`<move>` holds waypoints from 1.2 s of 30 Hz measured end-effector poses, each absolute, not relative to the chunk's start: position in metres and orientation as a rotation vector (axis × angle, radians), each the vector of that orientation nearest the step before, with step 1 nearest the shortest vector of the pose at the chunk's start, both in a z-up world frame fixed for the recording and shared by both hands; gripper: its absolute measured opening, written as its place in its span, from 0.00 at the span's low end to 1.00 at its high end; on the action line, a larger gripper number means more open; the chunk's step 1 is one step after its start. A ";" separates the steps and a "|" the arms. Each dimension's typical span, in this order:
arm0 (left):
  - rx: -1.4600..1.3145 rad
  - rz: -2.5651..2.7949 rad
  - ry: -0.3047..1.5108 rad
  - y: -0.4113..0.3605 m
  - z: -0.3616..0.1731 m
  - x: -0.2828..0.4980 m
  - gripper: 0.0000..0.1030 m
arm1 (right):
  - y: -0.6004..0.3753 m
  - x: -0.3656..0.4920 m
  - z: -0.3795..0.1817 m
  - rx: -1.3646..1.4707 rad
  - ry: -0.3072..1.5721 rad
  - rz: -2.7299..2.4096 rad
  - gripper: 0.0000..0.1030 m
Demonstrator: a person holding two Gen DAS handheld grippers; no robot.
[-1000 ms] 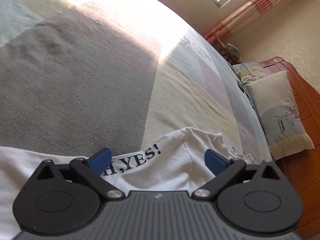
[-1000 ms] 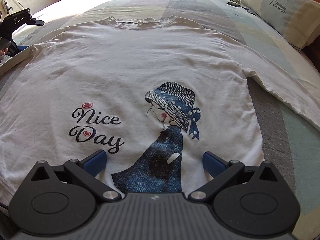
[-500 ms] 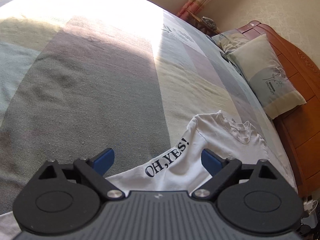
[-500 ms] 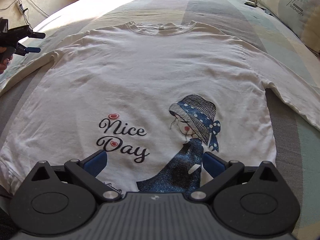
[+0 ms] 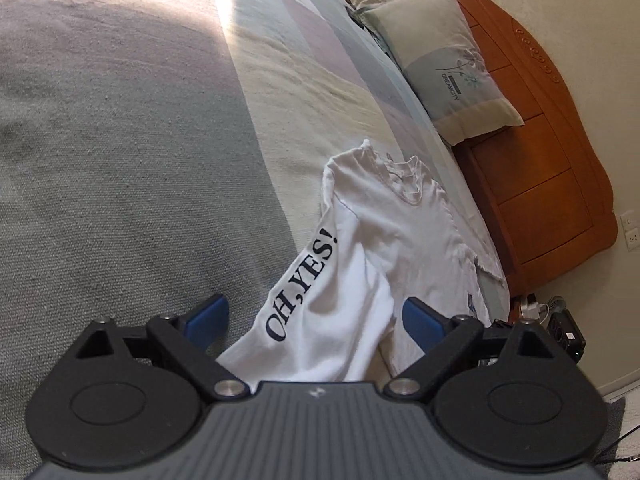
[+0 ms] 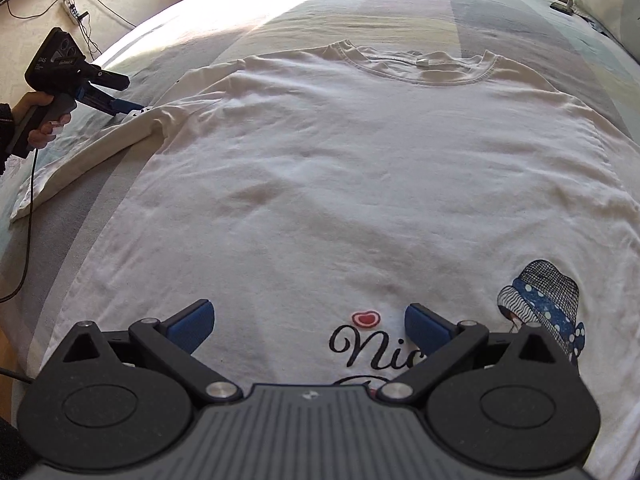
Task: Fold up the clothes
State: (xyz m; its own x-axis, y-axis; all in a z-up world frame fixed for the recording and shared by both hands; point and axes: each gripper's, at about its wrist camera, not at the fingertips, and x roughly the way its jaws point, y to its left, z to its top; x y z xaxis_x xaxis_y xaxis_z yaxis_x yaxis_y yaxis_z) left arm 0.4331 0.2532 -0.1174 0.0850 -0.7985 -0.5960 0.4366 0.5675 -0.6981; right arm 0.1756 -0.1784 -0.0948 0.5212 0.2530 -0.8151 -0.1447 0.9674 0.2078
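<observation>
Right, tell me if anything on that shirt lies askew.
The white shirt lies flat on the bed, but its lettered sleeve is bunched and creased near the open left gripper.

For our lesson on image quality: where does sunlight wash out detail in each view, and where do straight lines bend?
Left wrist view: bedspread glares top-left; wooden headboard bows. Right wrist view: far bed edge blows out above the white T-shirt; its print stays sharp.
</observation>
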 end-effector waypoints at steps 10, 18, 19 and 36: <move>-0.473 -1.047 1.202 0.255 -0.129 0.436 0.98 | -0.158 0.196 -0.106 0.091 1.014 0.246 1.00; -0.474 -0.876 1.217 0.279 -0.144 0.425 0.07 | -0.165 0.194 -0.107 0.116 0.981 0.259 1.00; -0.449 -0.871 1.198 0.276 -0.142 0.422 0.07 | -0.165 0.193 -0.108 0.110 0.978 0.262 1.00; -0.277 -0.632 1.051 0.298 -0.111 0.421 0.05 | -0.153 0.191 -0.109 0.013 0.987 0.246 1.00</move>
